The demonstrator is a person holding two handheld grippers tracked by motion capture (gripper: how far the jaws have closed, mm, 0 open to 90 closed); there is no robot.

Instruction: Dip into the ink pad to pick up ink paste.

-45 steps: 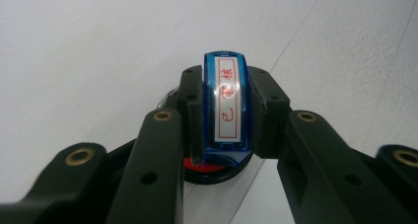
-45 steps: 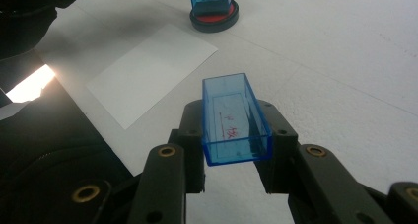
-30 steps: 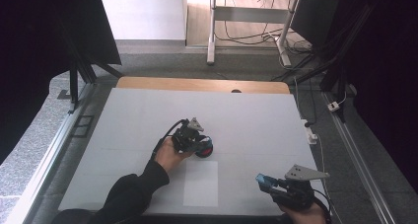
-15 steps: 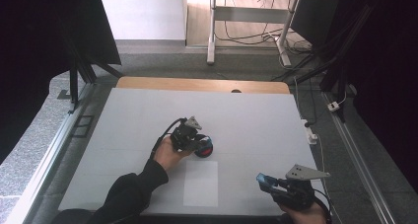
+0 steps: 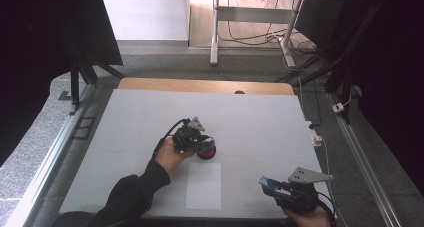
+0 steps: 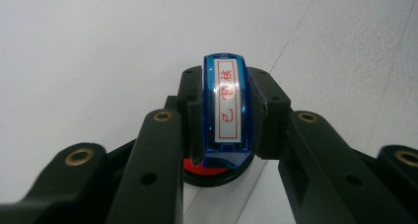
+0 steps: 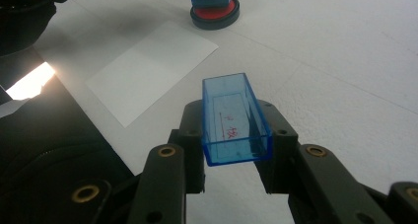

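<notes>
My left gripper (image 5: 200,141) (image 6: 224,110) is shut on a blue stamp (image 6: 225,110) with a white label bearing red characters. The stamp's lower end rests on a round black ink pad with a red centre (image 5: 207,152) (image 6: 213,170) (image 7: 215,12) near the middle of the white table. My right gripper (image 5: 270,186) (image 7: 235,123) is shut on the clear blue stamp cap (image 7: 235,118) (image 5: 266,182), an open box held above the table's front right. A white sheet of paper (image 5: 204,185) (image 7: 150,68) lies between the two grippers near the front edge.
The white tabletop (image 5: 260,122) has a wooden strip (image 5: 200,85) along its far edge. Metal rails (image 5: 45,162) run along both sides. Cables and a small white plug (image 5: 315,135) lie off the right edge. A desk frame (image 5: 250,17) stands behind.
</notes>
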